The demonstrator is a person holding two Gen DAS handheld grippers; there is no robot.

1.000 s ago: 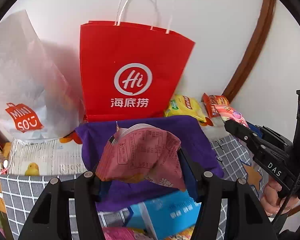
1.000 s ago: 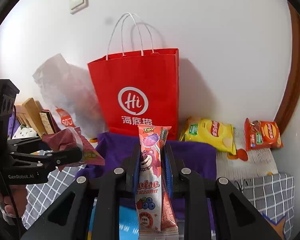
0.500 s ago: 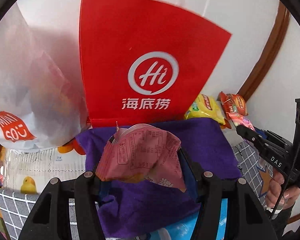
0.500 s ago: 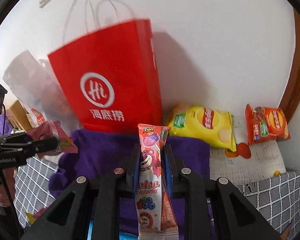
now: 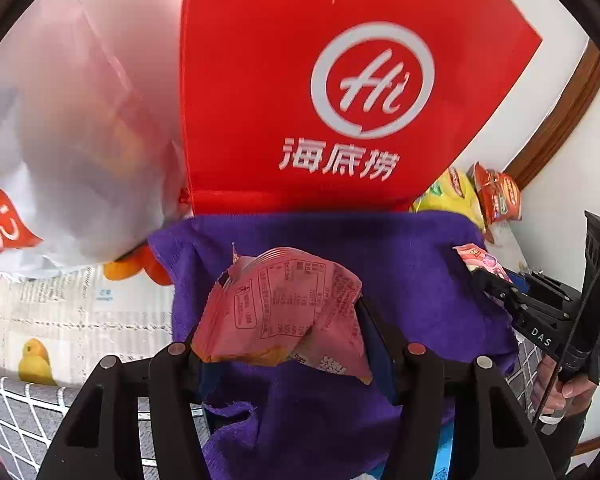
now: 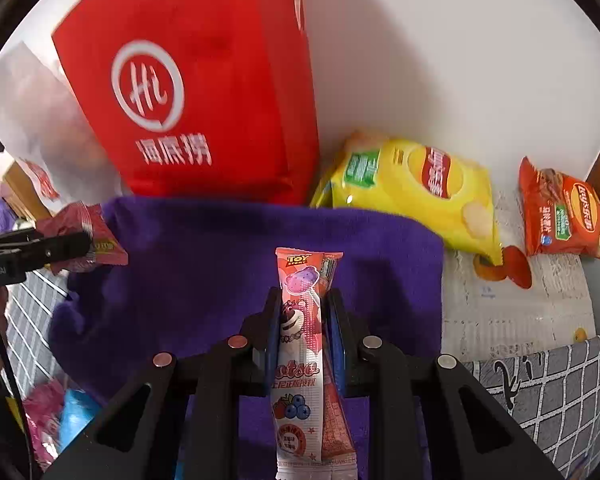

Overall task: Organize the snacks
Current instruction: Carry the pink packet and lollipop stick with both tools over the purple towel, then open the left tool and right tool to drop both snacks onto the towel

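— While both tongs are pointed down at the purple cloth (image 5: 300, 248), what is kept from view?

— Much is cut off. Of the red paper bag (image 5: 320, 80), only the printed front is seen beyond the left gripper (image 5: 278, 332); its top and handles are lost past the frame. The white plastic bag (image 5: 80, 140) to the left of those tongs is cloudy, and what is inside cannot be made out. Under the right gripper (image 6: 302, 320), something blue and something pink are glimpsed at the lower left (too blurred to be named).

— And how are the tongs set?

— A crumpled pink snack packet (image 5: 284, 312) is pinched by the left pair, its print side turned toward the camera, its lower corners hidden behind the black fingers. The right pair is pressed almost together on a slim pink candy stick pack (image 6: 300, 320), which is held upright; its bottom end is cut off by the frame. Both snacks are thus held above the cloth, not laid on it.

— What room is left around them?

— Ahead of both pairs the cloth is seen bare up to the foot of the red bag. To the right of the right tongs the cloth's edge is met by a printed paper sheet (image 6: 520, 320); a yellow chip bag (image 6: 412, 184) lies at the cloth's far right corner, and an orange chip bag (image 6: 560, 212) is set apart from it, near the wall. A grid-patterned covering (image 6: 560, 392) is seen nearer, on the right.
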